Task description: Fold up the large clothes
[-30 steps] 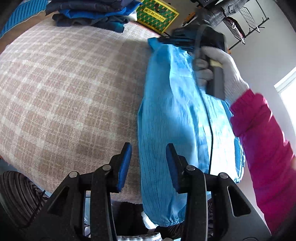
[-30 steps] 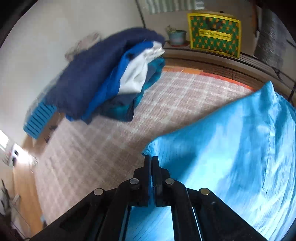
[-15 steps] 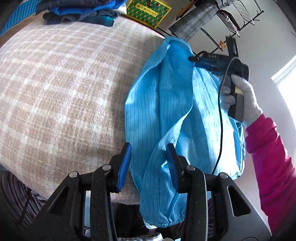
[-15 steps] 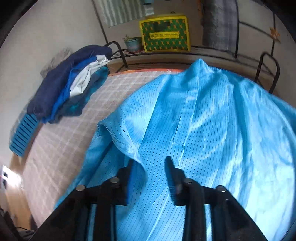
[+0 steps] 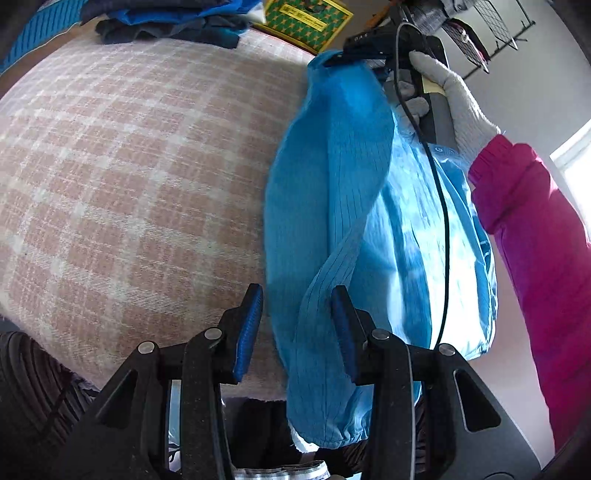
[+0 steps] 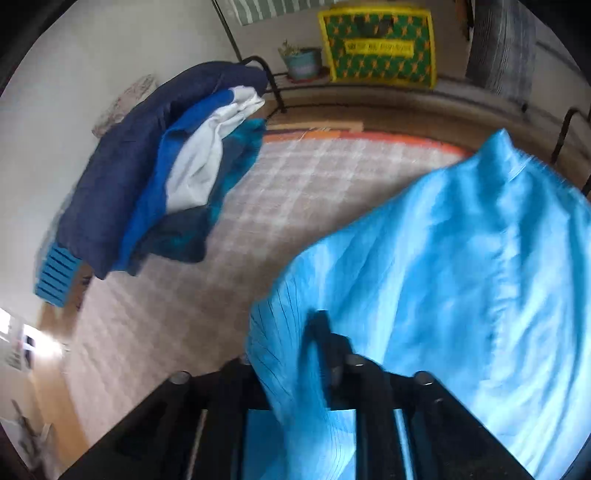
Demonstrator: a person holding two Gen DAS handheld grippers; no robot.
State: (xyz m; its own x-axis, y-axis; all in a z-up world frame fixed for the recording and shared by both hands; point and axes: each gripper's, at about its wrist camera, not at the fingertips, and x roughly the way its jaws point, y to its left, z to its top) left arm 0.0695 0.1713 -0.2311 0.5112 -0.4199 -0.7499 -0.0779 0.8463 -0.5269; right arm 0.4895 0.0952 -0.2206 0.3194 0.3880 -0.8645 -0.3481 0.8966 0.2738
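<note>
A light blue pinstriped garment [image 5: 332,184] lies along the right edge of a pink plaid cover [image 5: 129,166], one sleeve hanging off the near edge. My left gripper [image 5: 295,321] hovers open over that sleeve, its blue pads apart on either side of the cloth. At the garment's far end a white-gloved hand [image 5: 461,99] holds my right gripper [image 5: 343,59]. In the right wrist view, the right gripper [image 6: 288,332] is blurred and its jaws are closing with a fold of the garment [image 6: 443,277] between them. The cloth covers its left finger, and the jaws still stand apart.
A stack of folded dark and bright blue clothes [image 6: 155,177] sits at the far left of the plaid cover [image 6: 295,184]. Beyond the cover are a yellow-green patterned box [image 6: 376,44], a potted plant [image 6: 303,64] and a wire rack [image 5: 498,33]. A pink sleeve [image 5: 535,240] fills the right side.
The right gripper went from shut on the garment's corner to jaws apart, drew back over the garment, then swung left to its edge. The cloth now lies folded over itself. The left gripper stayed put.
</note>
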